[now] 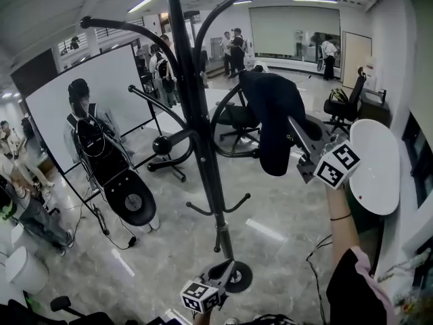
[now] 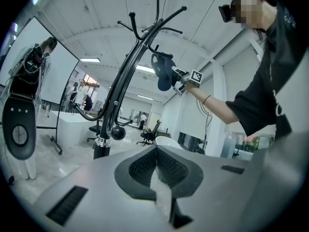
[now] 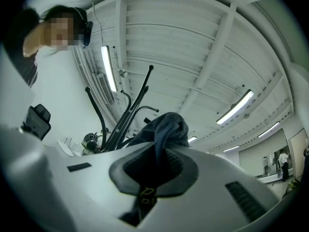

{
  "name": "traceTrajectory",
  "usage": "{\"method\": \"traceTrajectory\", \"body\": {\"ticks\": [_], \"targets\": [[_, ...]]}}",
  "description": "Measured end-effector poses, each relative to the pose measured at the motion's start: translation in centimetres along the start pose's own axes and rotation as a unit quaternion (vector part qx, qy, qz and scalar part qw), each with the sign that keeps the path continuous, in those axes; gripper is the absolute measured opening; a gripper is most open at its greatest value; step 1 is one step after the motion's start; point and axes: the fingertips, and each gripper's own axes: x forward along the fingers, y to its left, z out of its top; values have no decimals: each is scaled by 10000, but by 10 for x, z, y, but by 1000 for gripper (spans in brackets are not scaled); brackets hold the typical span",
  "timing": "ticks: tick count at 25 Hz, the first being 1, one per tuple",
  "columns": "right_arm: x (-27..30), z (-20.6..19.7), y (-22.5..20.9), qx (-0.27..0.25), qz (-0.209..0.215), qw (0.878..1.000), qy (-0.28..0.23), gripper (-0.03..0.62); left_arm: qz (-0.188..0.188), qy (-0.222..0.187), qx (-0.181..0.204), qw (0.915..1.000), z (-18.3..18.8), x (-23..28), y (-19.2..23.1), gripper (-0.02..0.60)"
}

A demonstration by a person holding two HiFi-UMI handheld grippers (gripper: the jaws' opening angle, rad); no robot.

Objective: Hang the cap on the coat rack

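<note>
A tall black coat rack (image 1: 203, 134) with curved hooks stands on the floor in the middle of the head view. Just to its right hangs a dark cap (image 1: 274, 124) at upper-hook height, with my right gripper (image 1: 295, 135) shut on it and tilted upward. In the right gripper view the cap's fabric (image 3: 164, 129) bunches between the pads, with the rack's arms (image 3: 123, 124) beyond it. My left gripper (image 1: 225, 271) is low near the rack's base, shut and empty (image 2: 155, 164). Its view shows the rack (image 2: 120, 95) and the cap (image 2: 164, 74) held high.
A white round table (image 1: 375, 171) is close on the right. Black office chairs (image 1: 237, 124) stand behind the rack. At left are a whiteboard (image 1: 88, 90) and a stand with dark equipment (image 1: 118, 181). Several people stand at the back and far left.
</note>
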Motion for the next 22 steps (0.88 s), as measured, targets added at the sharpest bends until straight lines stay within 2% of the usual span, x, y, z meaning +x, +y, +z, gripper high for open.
{"method": "traceTrajectory", "body": {"ticks": [6, 13, 18, 22], "targets": [[-3, -43, 16, 471, 225, 9981, 316, 23, -10, 126, -98, 9999, -3, -2, -7, 3], [5, -72, 52, 688, 566, 9946, 541, 23, -17, 117, -47, 9999, -4, -6, -8, 3], [7, -86, 84, 667, 896, 9908, 761, 23, 42, 122, -44, 9999, -5, -15, -4, 3], [-1, -115, 113, 393, 1138, 9848, 1248, 23, 137, 43, -40, 9999, -7, -22, 1, 3]]}}
